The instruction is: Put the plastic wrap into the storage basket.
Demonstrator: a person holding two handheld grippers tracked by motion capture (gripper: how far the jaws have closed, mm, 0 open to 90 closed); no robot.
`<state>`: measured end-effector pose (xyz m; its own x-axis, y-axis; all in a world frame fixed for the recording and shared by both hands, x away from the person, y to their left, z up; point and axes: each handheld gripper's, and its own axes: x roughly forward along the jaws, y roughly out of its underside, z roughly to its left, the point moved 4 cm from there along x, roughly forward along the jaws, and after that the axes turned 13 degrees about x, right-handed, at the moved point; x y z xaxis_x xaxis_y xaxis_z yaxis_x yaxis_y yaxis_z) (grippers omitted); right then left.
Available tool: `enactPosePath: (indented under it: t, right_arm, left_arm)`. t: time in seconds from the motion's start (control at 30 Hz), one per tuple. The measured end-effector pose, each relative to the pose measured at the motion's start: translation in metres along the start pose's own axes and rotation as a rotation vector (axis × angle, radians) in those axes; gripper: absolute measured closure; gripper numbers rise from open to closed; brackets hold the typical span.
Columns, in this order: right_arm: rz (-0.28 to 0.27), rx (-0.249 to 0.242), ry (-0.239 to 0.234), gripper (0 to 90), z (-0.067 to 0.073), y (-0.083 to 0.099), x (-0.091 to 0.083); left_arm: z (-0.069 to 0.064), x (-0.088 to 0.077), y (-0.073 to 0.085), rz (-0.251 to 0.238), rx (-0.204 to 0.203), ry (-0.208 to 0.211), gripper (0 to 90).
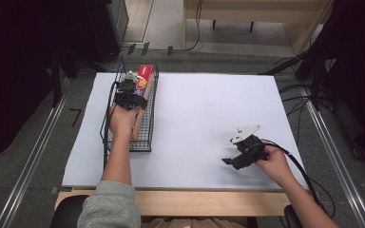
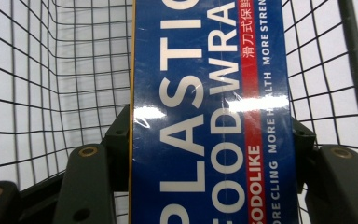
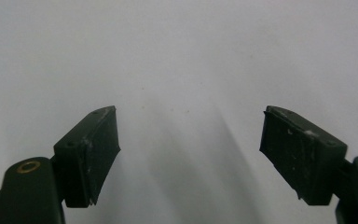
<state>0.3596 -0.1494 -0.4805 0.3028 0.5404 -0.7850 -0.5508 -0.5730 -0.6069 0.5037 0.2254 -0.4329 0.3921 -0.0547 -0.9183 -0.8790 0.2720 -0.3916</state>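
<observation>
A long blue box of plastic food wrap (image 2: 209,116) with white lettering and a red stripe lies lengthwise inside a black wire basket (image 2: 37,93). My left gripper (image 2: 209,140) is shut on the box, one pad (image 2: 117,135) pressed against each long side. From above, the left gripper (image 1: 131,84) reaches down into the basket (image 1: 150,142) at the table's left, with the box's red and blue end (image 1: 145,75) sticking out beyond it. My right gripper (image 3: 189,140) is open, with nothing but bare white table between its jaws. It hovers low at the front right (image 1: 228,161).
The white tabletop (image 1: 204,114) spreads between the basket and the right gripper. A tan strip (image 1: 138,127) shows in the basket beside the left hand. Cables trail from both grippers, and the table's wooden front edge (image 1: 195,202) lies near the person.
</observation>
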Motion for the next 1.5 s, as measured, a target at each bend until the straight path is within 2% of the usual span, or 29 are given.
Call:
enactPosePath:
  t: [0.13,0.2,0.4,0.5,0.67,0.77,0.83,0.87,0.9,1.07,1.1,1.13,1.2,1.27,1.3,1.33,1.37,1.5]
  right_arm:
    - [0.001,-0.003,0.001,20.6,0.0,0.0,0.0]
    - [0.001,-0.004,0.003,20.6,0.0,0.0,0.0]
    - [0.0,-0.008,0.006,20.6,0.0,0.0,0.0]
    - [0.001,-0.007,0.005,20.6,0.0,0.0,0.0]
    - [0.001,-0.007,0.005,20.6,0.0,0.0,0.0]
    - [0.003,-0.013,0.006,20.6,0.0,0.0,0.0]
    - [0.002,-0.007,0.007,20.6,0.0,0.0,0.0]
    - [0.002,-0.007,0.007,20.6,0.0,0.0,0.0]
    - [0.003,-0.013,0.006,20.6,0.0,0.0,0.0]
    - [0.011,-0.015,0.008,20.6,0.0,0.001,0.001]
    - [0.011,-0.014,0.008,20.6,0.0,0.001,0.001]
    - [0.011,-0.014,0.008,20.6,0.0,0.001,0.001]
    - [0.009,-0.015,0.009,20.6,0.0,0.001,0.0]
    - [0.012,-0.014,0.007,20.6,0.0,0.001,0.001]
    - [0.011,-0.012,0.003,20.8,0.0,0.001,0.002]
    - [0.004,-0.011,0.0,21.3,0.0,0.001,0.001]
    - [-0.001,-0.011,-0.007,21.5,0.001,0.0,0.0]
    - [-0.007,-0.004,-0.021,21.5,0.001,0.0,-0.001]
  left_arm:
    - [-0.002,0.009,0.003,0.027,-0.01,0.01,39.3]
    - [-0.003,0.013,0.005,0.012,-0.012,0.003,39.2]
    - [-0.003,0.019,0.009,0.027,-0.024,0.027,38.8]
    - [-0.004,0.021,0.01,0.036,-0.009,0.023,38.2]
    - [-0.004,0.019,0.009,0.033,-0.018,0.036,37.2]
    - [-0.004,0.015,0.008,0.016,-0.016,0.042,34.1]
    - [-0.002,0.003,0.006,-0.033,-0.034,0.072,32.3]
    - [-0.002,0.003,0.006,-0.033,-0.034,0.072,30.6]
    - [0.0,-0.001,0.006,-0.035,-0.043,0.093,29.3]
    - [-0.004,-0.016,0.007,-0.038,0.014,0.083,27.1]
    - [-0.007,-0.022,0.009,-0.043,0.039,0.089,26.9]
    - [-0.007,-0.022,0.009,-0.043,0.039,0.089,26.6]
    - [-0.009,-0.028,0.011,-0.051,0.063,0.1,26.4]
    - [-0.013,-0.034,0.011,-0.077,0.085,0.134,26.4]
    - [-0.015,-0.037,0.011,-0.093,0.103,0.155,26.4]
    - [-0.019,-0.042,0.012,-0.096,0.14,0.152,26.5]
    - [-0.019,-0.042,0.012,-0.096,0.14,0.152,26.5]
    - [-0.031,-0.054,0.021,-0.101,0.234,0.173,26.0]
